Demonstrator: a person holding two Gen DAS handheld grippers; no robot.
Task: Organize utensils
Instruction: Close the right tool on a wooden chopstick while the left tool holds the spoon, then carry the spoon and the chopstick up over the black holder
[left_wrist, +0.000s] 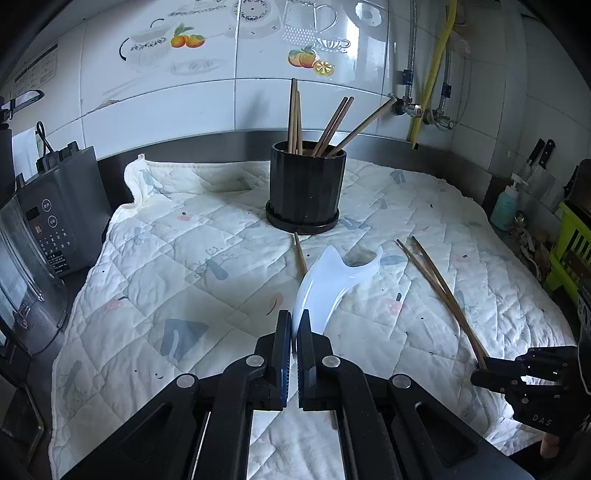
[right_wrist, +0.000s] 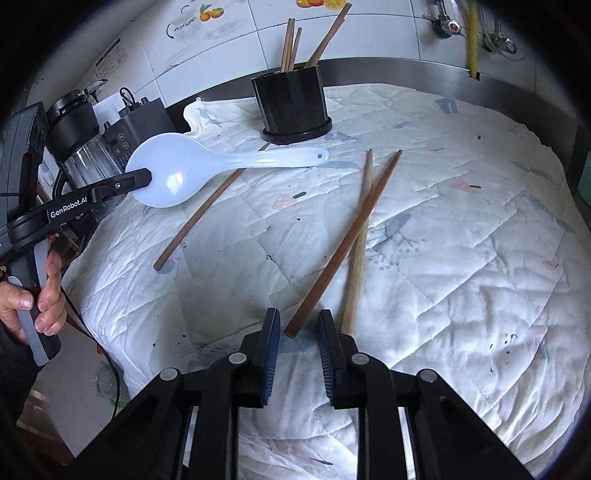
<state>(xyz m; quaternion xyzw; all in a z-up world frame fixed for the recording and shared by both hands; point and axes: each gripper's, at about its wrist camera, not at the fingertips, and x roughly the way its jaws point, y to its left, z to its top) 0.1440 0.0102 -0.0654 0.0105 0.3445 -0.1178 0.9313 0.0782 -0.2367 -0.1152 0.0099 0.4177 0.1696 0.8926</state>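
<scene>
My left gripper (left_wrist: 294, 322) is shut on the bowl of a white plastic spoon (left_wrist: 327, 280) and holds it off the quilted cloth; the right wrist view shows that gripper (right_wrist: 146, 176) and the spoon (right_wrist: 192, 166) at the left. A black ribbed holder (left_wrist: 306, 184) (right_wrist: 291, 101) with several chopsticks stands at the back. My right gripper (right_wrist: 298, 326) sits low on the cloth, jaws apart, with the near end of a dark chopstick (right_wrist: 343, 240) between them, untouched. A pale chopstick (right_wrist: 357, 258) crosses it and passes just outside the right finger. Another dark chopstick (right_wrist: 207, 206) lies under the spoon.
A white quilted cloth (left_wrist: 184, 266) covers the counter. A blender and a grey appliance (left_wrist: 55, 221) stand at the left edge. At the right edge are a soap bottle (left_wrist: 505, 206), knives and a green rack (left_wrist: 569, 254). A hand (right_wrist: 40, 295) grips the left tool's handle.
</scene>
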